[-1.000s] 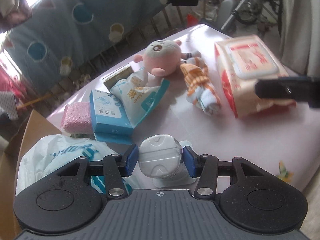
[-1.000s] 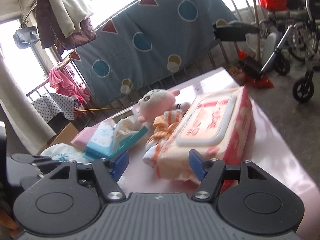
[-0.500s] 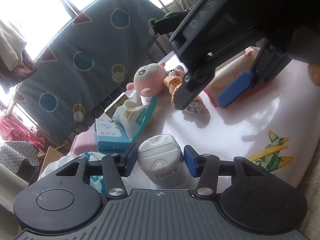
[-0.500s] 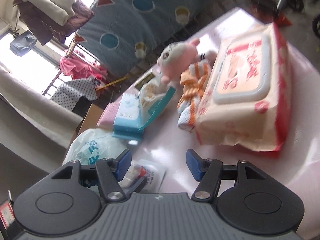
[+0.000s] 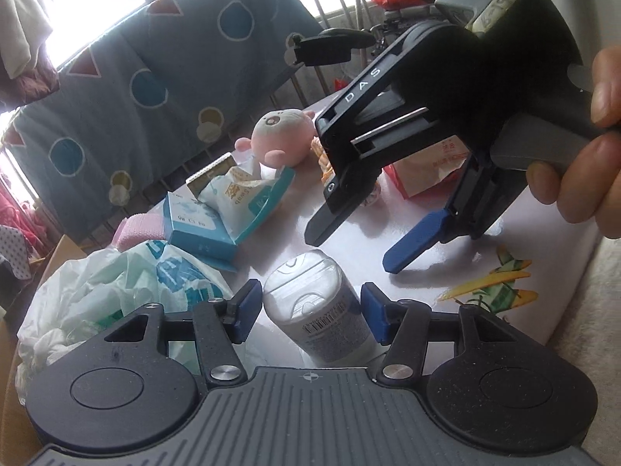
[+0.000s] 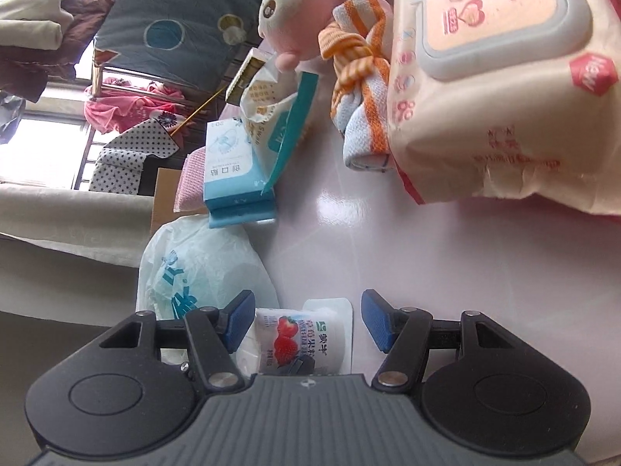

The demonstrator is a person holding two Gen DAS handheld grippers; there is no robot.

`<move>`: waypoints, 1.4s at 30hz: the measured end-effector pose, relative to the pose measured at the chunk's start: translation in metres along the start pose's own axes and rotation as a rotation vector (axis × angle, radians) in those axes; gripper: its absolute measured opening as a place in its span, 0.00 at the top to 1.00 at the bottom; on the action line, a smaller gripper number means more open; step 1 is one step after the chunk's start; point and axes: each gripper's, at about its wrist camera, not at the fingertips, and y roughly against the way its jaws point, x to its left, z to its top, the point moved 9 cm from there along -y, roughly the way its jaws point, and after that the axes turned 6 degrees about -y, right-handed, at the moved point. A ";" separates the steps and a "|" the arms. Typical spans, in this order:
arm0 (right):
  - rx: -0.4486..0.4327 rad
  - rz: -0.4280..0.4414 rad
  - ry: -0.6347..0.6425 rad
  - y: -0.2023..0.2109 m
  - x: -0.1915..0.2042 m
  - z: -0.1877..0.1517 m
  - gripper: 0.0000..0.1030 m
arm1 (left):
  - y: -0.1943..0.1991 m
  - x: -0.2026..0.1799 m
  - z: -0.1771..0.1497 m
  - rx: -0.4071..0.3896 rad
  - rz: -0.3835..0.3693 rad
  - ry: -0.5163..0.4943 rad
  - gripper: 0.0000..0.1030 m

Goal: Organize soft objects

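Note:
A pink plush toy [image 5: 282,140] lies at the back of the white table [image 5: 465,268], also in the right wrist view [image 6: 299,11]. An orange-striped cloth [image 6: 361,89] lies beside a big wet-wipes pack [image 6: 500,89]. My left gripper [image 5: 310,312] has its jaws around a small grey-capped bottle [image 5: 318,310], with small gaps at both pads. My right gripper [image 6: 308,320] is open, tilted down over a strawberry yogurt cup [image 6: 299,339]; it shows in the left wrist view [image 5: 388,229] above the table.
A blue box with an open swab packet [image 5: 217,209] and a pink sponge [image 5: 130,229] sit at the left. A crumpled plastic bag [image 5: 116,295] lies at the table's left edge. A cardboard box [image 5: 54,260] stands beyond it.
My right gripper swung left and tilted down, from facing the wipes pack to hovering over the yogurt cup. My left gripper tilted back; the bottle stays between its jaws.

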 end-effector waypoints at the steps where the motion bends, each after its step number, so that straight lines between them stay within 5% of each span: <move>1: -0.005 -0.005 -0.003 0.001 -0.001 0.000 0.65 | 0.000 0.000 0.000 0.000 -0.002 -0.002 0.46; 8: -0.041 0.008 0.060 0.020 0.011 -0.006 0.62 | 0.006 0.000 -0.005 0.021 -0.063 -0.001 0.30; 18: -0.019 -0.220 0.689 0.005 0.078 -0.048 0.49 | 0.017 -0.005 -0.025 0.038 -0.072 -0.036 0.30; 27: 0.034 -0.381 0.963 -0.032 0.090 -0.062 0.53 | 0.015 -0.009 -0.037 0.037 -0.093 -0.031 0.32; 31: 0.051 -0.345 0.927 -0.036 0.085 -0.059 0.71 | 0.015 -0.007 -0.037 0.037 -0.097 -0.032 0.32; 34: 0.014 -0.305 0.849 -0.027 0.080 -0.050 0.71 | 0.015 -0.007 -0.038 0.035 -0.106 -0.034 0.32; 42: -0.050 0.063 0.276 0.020 0.024 0.003 0.72 | 0.018 -0.008 -0.026 0.028 -0.149 0.011 0.30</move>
